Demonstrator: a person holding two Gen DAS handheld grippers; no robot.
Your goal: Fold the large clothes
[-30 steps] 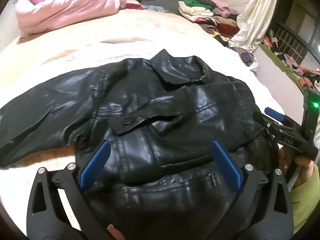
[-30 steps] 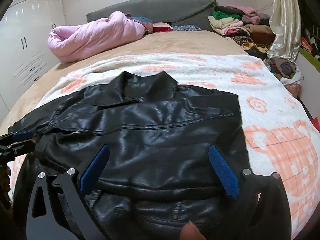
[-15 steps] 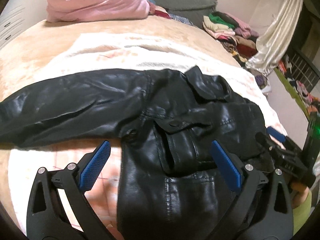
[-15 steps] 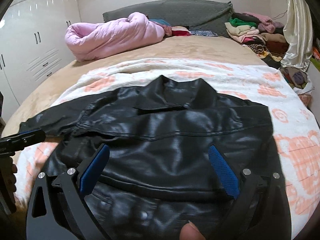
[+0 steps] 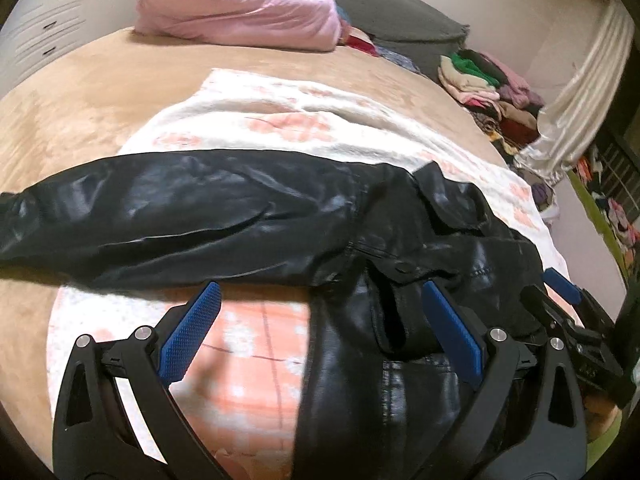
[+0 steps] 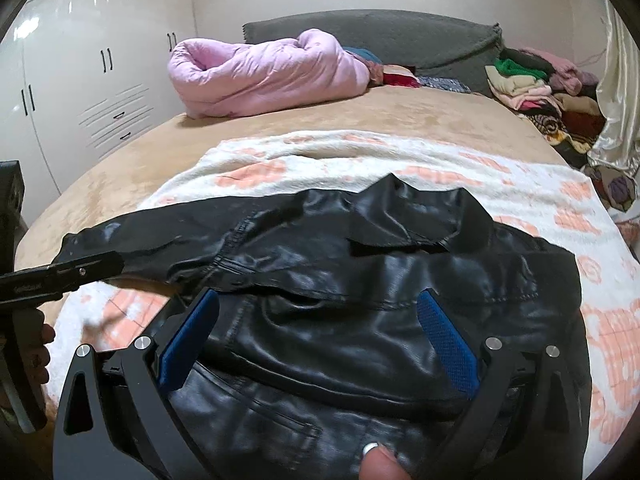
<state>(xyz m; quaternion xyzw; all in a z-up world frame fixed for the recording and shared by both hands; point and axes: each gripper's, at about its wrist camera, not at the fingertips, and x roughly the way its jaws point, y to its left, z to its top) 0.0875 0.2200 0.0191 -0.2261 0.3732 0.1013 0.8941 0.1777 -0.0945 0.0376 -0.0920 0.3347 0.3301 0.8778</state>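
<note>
I see the black leather jacket (image 6: 360,288) lying flat on the patterned blanket (image 6: 540,200), one sleeve (image 5: 168,216) stretched left. Both my left gripper (image 5: 320,336) and right gripper (image 6: 316,340) gape, empty. It looks heavy, stiff, slick; I'd pinch the sleeve cuff.

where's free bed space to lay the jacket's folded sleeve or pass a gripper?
Free: the patterned blanket beyond the jacket collar, the tan bedspread between that and the pink duvet, and blanket under the outstretched sleeve, ahead of the left gripper. Crowded: the clothes pile at the far right corner.
</note>
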